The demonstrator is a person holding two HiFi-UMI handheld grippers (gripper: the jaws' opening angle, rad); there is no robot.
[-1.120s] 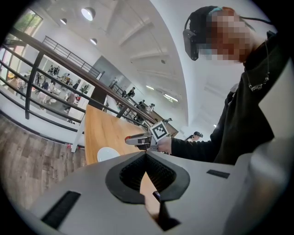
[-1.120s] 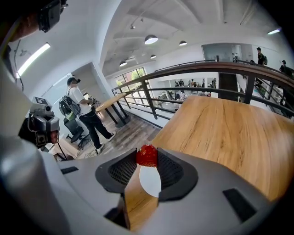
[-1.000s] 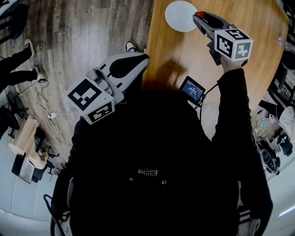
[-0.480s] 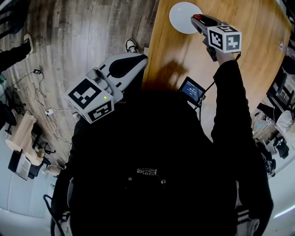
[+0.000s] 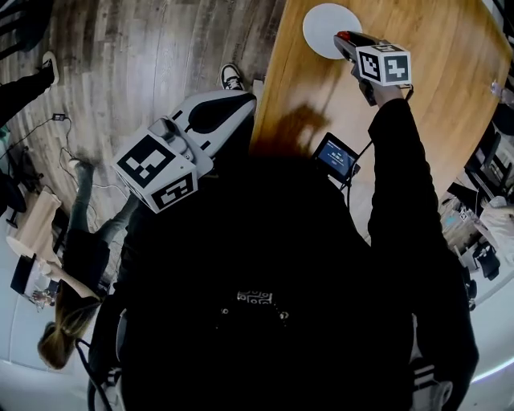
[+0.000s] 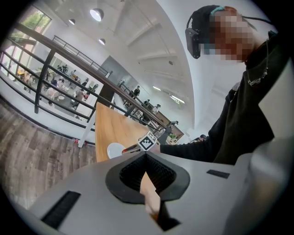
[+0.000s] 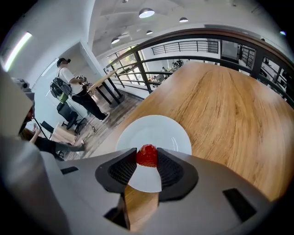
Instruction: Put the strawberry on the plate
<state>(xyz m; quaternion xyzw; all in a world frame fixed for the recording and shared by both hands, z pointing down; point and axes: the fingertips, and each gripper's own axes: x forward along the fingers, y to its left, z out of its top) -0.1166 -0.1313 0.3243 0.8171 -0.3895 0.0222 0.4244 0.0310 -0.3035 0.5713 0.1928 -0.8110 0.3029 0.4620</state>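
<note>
A red strawberry (image 7: pixel 147 155) sits pinched between the black pads of my right gripper (image 7: pixel 147 159), which is shut on it. It hangs over the near part of a round white plate (image 7: pixel 161 131) on the wooden table (image 7: pixel 229 105). In the head view the right gripper (image 5: pixel 343 38) reaches to the plate's (image 5: pixel 324 22) near right edge, with the strawberry (image 5: pixel 344 35) red at its tip. My left gripper (image 5: pixel 252 99) is held off the table's left edge, over the floor. Its jaws (image 6: pixel 146 155) meet at the tips with nothing between them.
A small device with a lit screen (image 5: pixel 335 156) and a cable lies on the table near me. A person (image 5: pixel 76 265) is on the wooden floor at the lower left, and a shoe (image 5: pixel 231 78) is by the table edge. Another person (image 7: pixel 76 89) stands by desks beyond the table.
My right gripper has carried the strawberry a little farther out, over the plate's near edge. A person has come into view on the floor at the left. The left gripper has stayed put.
</note>
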